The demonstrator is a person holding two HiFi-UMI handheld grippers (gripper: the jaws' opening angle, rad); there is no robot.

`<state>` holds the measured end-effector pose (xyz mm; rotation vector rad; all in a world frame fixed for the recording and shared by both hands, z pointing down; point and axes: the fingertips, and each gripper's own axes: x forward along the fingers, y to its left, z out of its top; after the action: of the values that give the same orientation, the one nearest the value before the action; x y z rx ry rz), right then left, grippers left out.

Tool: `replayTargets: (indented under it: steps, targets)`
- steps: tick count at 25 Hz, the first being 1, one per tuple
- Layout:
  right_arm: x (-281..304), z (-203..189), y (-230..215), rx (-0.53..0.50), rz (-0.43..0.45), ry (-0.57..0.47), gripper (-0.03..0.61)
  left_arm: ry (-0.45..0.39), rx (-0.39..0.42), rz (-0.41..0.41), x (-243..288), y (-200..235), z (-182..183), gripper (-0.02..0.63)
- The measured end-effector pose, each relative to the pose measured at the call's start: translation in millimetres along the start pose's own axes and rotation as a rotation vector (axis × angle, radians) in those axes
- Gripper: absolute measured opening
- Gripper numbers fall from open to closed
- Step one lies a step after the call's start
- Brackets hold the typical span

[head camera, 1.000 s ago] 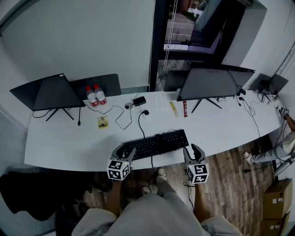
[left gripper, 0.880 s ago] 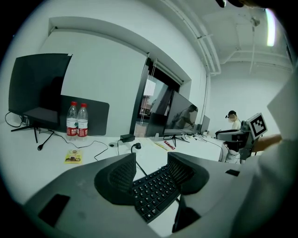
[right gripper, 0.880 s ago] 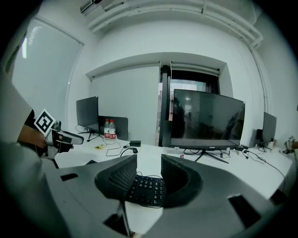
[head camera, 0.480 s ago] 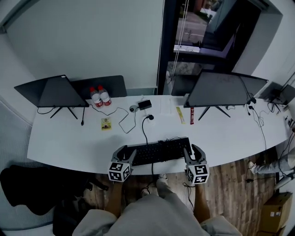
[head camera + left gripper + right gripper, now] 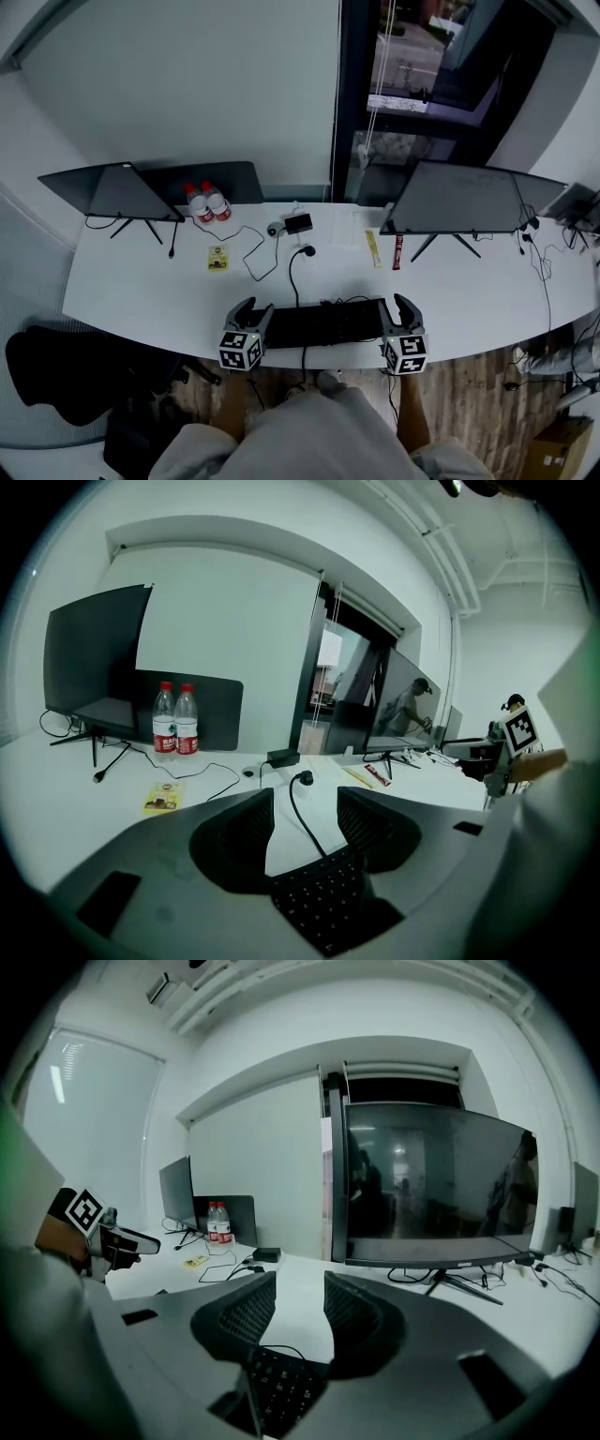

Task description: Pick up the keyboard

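Grey left gripper (image 5: 256, 308), right gripper (image 5: 394, 304); checkered marker cubes (image 5: 241, 349); ribbed black jaws

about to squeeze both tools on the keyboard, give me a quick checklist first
1. left tool jaws apart: ok
2. right tool jaws apart: ok
3. keyboard left end at the left tool's jaws: ok
4. keyboard right end at the right tool's jaws: ok
5. grip closed on keyboard: not ok, neither tool presses it yet
6. cable slack enough for a lift: cannot tell

Blk keyboard (image 5: 323, 324), wht desk (image 5: 141, 286), red-cap bottles (image 5: 204, 204).
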<state>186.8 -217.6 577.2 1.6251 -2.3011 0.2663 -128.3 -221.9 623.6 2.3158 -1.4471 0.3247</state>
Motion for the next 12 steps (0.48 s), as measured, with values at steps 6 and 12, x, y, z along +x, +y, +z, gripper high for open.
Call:
replayTargets:
  steps: [6,12]
  targets:
    - [14.0,-8.5,-14.4,0.017,0.047,0.021,0.147,0.026,-0.016,0.043,11.5,-6.6,-5.2,0.210]
    - [21.8,-22.5,-25.4,0.042,0.086,0.049,0.147,0.052,-0.054,0.085,20.4,-12.1,-16.6,0.210]
